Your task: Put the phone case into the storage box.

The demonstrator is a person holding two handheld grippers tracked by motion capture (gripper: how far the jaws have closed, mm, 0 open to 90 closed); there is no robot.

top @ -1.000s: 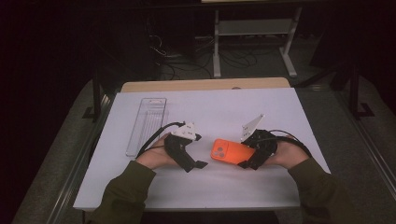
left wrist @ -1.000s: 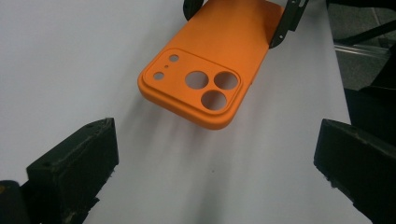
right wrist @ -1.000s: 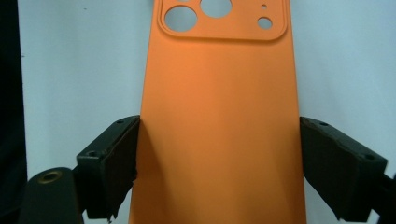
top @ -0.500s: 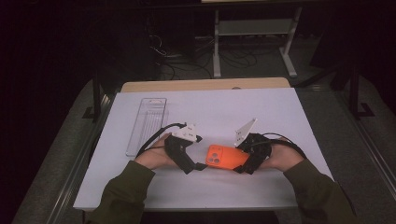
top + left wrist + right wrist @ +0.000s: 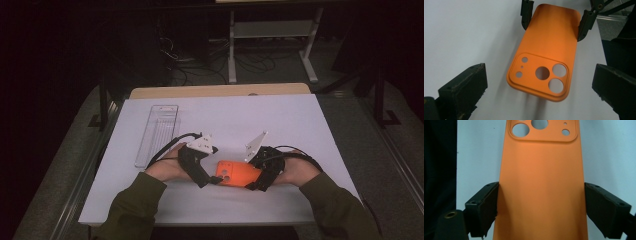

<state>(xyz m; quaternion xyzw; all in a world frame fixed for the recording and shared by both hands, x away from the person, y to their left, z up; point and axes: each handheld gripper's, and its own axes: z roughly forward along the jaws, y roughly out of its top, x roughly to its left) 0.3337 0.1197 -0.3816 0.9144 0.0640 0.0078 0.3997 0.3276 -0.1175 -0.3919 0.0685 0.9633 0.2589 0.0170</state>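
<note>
High view: clear tray (image 5: 157,134) looks possibly empty.

— What sort of place is this?

— A lab or test room, not a home. The worktop (image 5: 300,125) is a bare white sheet laid over a wooden board, set up alone in a dark room.

— What else shows it?

— On the floor at the far side lie loose cables (image 5: 200,62), beside a metal stand (image 5: 270,37) with a low shelf. Dark metal frame posts (image 5: 102,105) rise at the worktop's left and right.
</note>
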